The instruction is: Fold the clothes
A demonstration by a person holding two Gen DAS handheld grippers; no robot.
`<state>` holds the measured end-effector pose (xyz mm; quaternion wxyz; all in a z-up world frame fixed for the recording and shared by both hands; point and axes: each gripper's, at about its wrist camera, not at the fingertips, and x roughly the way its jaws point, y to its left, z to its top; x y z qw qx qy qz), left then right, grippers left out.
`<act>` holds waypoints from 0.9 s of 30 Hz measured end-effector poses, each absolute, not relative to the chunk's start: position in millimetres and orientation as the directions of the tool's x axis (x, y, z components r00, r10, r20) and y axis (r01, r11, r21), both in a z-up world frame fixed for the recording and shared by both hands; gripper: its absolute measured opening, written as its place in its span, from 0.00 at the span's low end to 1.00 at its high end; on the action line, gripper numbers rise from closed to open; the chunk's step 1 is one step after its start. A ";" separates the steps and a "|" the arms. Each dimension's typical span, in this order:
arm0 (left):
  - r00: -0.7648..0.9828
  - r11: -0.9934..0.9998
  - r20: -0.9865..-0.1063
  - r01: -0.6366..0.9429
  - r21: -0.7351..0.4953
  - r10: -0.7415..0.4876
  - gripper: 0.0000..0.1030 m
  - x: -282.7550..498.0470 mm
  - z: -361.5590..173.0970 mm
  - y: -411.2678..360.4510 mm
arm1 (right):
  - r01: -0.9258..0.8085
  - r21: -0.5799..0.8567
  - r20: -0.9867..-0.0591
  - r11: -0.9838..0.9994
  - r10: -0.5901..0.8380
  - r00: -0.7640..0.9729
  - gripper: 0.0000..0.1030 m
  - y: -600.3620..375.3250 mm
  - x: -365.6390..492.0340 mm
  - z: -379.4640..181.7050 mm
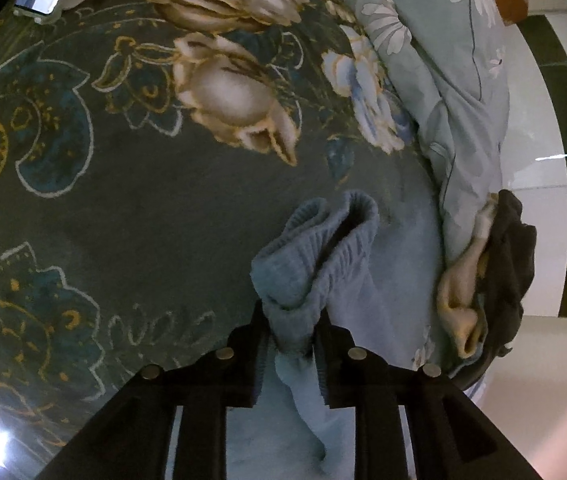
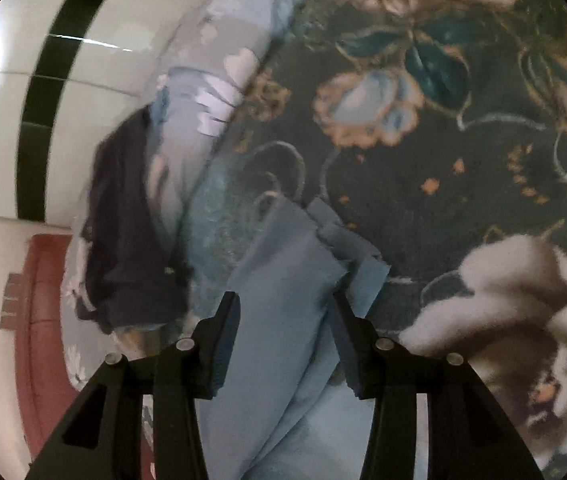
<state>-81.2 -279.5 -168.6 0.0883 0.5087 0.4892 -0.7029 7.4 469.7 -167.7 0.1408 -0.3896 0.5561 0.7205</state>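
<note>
Left gripper (image 1: 293, 332) clamps the blue garment (image 1: 323, 248)'s ribbed cuff; right gripper (image 2: 285, 312) released. We should lay it flat on the bed (image 1: 123, 208), then smooth.

bed: dark floral blanket (image 1: 143, 208) | quilt: pale daisy print (image 1: 455, 92) | wall: white tiles (image 1: 535, 128) (dark stripe) | glare: lower left

Blue garment (image 1: 315, 256) – between left gripper (image 1: 289, 332) fingers

Probably a home bedroom: a floral blanket (image 1: 123, 200) and daisy-print quilt (image 1: 455, 92) cover a bed.
</note>
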 end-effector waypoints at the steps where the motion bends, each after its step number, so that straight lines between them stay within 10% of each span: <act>1: -0.470 -0.501 -0.797 0.620 -0.604 0.378 0.25 -81.1 -167.5 -279.9 | -0.649 0.686 -0.725 -0.327 -0.236 -0.647 0.46 470.9 5.6 -173.5; 6: -0.464 -0.501 -0.791 0.613 -0.611 0.399 0.37 -74.5 -159.1 -284.9 | -0.668 0.680 -0.731 -0.301 -0.222 -0.645 0.43 474.7 3.5 -183.7; 9: -0.470 -0.494 -0.786 0.612 -0.618 0.402 0.42 -65.7 -153.5 -288.7 | -0.657 0.690 -0.722 -0.304 -0.224 -0.655 0.07 474.8 -1.1 -181.5; 27: -0.473 -0.485 -0.773 0.603 -0.634 0.422 0.53 -46.6 -135.3 -280.0 | -0.674 0.666 -0.743 -0.320 -0.204 -0.637 0.04 479.9 31.1 -183.1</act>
